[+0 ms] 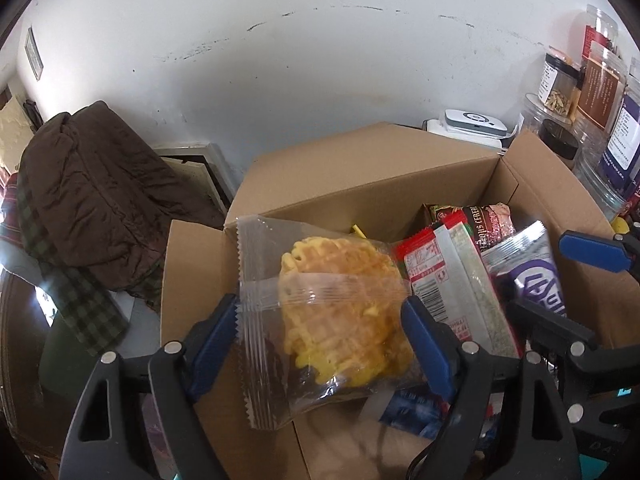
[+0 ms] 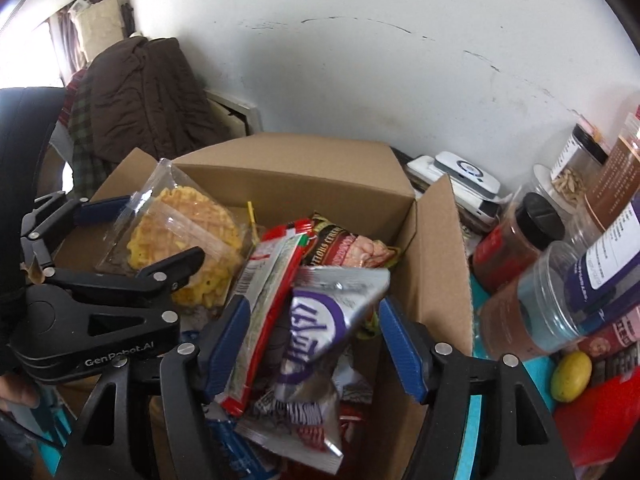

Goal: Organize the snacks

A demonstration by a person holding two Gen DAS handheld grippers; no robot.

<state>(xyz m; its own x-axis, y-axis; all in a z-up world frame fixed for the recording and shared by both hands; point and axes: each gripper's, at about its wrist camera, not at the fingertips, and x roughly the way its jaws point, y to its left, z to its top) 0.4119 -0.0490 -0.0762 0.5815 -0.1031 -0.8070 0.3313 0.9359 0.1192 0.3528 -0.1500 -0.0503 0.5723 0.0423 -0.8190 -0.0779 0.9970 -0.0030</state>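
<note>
Over the open cardboard box [image 1: 360, 168], I hold the waffle pack [image 1: 320, 312] pinched in my left claw [image 1: 320, 320], its clear wrapper squeezed between the blue pads [image 1: 424, 340]. My right claw [image 2: 316, 344] hangs spread above the heap inside, its pads either side of a silver-and-purple packet [image 2: 320, 320] and a red-edged sachet [image 2: 264, 304]. To the right of the box stand plastic jars [image 2: 560, 312] and a yellow lemon [image 2: 571, 376]. A brown jacket [image 1: 92, 200] lies left, near the white wall.
</note>
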